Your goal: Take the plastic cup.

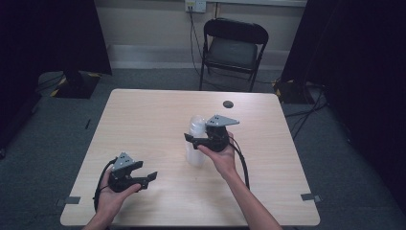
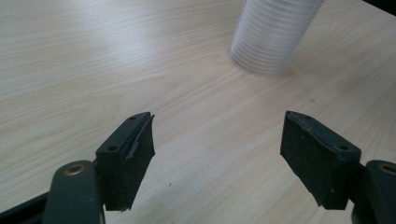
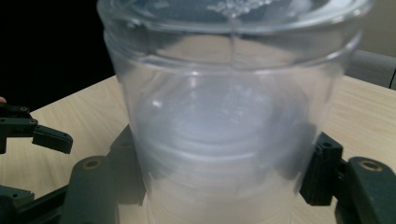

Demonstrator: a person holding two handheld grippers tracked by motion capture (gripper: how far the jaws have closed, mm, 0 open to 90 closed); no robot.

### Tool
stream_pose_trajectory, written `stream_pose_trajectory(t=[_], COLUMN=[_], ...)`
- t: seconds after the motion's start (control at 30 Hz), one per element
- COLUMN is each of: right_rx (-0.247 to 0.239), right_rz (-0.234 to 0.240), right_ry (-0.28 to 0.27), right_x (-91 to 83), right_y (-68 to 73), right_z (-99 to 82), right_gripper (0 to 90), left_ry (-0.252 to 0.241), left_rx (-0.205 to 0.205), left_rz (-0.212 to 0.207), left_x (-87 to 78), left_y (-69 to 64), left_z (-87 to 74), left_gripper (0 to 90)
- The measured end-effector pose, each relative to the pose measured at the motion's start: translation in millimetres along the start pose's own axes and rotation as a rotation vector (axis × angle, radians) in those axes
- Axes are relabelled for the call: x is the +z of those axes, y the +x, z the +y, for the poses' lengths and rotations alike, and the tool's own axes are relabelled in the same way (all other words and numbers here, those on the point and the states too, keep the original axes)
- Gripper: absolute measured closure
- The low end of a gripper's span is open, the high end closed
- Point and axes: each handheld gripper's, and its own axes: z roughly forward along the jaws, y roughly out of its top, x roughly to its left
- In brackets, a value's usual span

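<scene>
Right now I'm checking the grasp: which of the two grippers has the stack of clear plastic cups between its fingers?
The right gripper; its fingers flank the cup stack, while the left gripper holds nothing.

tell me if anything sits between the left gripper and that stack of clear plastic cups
Nothing visible does. The left gripper has open jaws, with bare wooden table stretching from it to the stack of clear plastic cups. The right gripper already has its jaws around the stack, from the far side.

cup stack (image 2: 275, 35) top cut off by frame edge, right jaws' contact blurred behind plastic
</scene>
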Motion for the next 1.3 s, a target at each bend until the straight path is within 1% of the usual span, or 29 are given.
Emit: stream_pose_trajectory(t=[0.03,0.13,0.2,0.3,0.37,0.4,0.43,0.5,0.53,0.7,0.83,1.03,1.13,1.17,1.3], right_rx=[-0.005,0.002,0.012,0.023,0.029,0.031,0.027,0.025,0.024,0.022,0.015,-0.001,0.007,0.008,0.014], right_rz=[-0.003,0.002,0.002,0.000,0.004,0.005,0.006,0.005,0.005,0.008,0.007,-0.008,-0.004,-0.002,0.002], right_ry=[-0.002,-0.017,-0.022,-0.027,-0.033,-0.033,-0.032,-0.034,-0.035,-0.042,-0.056,-0.045,-0.047,-0.048,-0.057], right_x=[-0.5,-2.3,-3.5,-4.6,-4.8,-5.3,-5.6,-6.9,-7.3,-9.8,-11.3,-13.0,-14.1,-14.3,-15.7], right_y=[0.0,-0.5,-1.3,-2.6,-3.0,-2.5,-2.5,-1.9,-1.6,-0.3,-0.1,2.0,1.8,1.7,2.6], right_z=[0.9,3.6,4.6,4.9,5.7,6.9,7.8,11.3,12.8,17.6,19.4,24.3,26.0,26.4,29.7], right_gripper=[32.7,33.1,33.5,34.1,34.3,34.5,34.4,34.4,34.4,34.4,34.0,33.9,34.0,34.0,34.2], left_ry=[0.002,-0.011,-0.004,0.008,0.015,0.017,0.014,0.014,0.015,0.010,0.008,0.005,0.001,-0.006,-0.028], left_rx=[0.000,0.000,0.016,0.014,0.009,0.014,0.007,0.005,0.011,0.002,0.003,-0.002,-0.001,-0.014,-0.025], left_rz=[0.000,-0.006,0.002,0.018,0.020,0.020,0.020,0.018,0.020,0.011,0.007,0.007,0.011,0.004,-0.012], left_x=[0.2,0.2,0.3,1.5,1.7,1.5,1.8,1.9,1.8,2.2,2.1,2.6,2.7,3.1,3.4], left_y=[0.0,-0.2,0.5,0.7,1.0,1.6,1.5,1.5,1.7,0.8,0.9,0.2,0.7,0.5,0.1], left_z=[0.0,-0.1,0.1,-0.5,-0.7,-0.6,-0.6,-0.6,-0.5,-0.6,-0.6,-0.9,-1.1,-1.4,-1.4], left_gripper=[25.7,25.3,25.3,25.3,25.3,25.3,25.3,25.3,25.3,25.3,25.3,25.3,25.3,25.3,25.3])
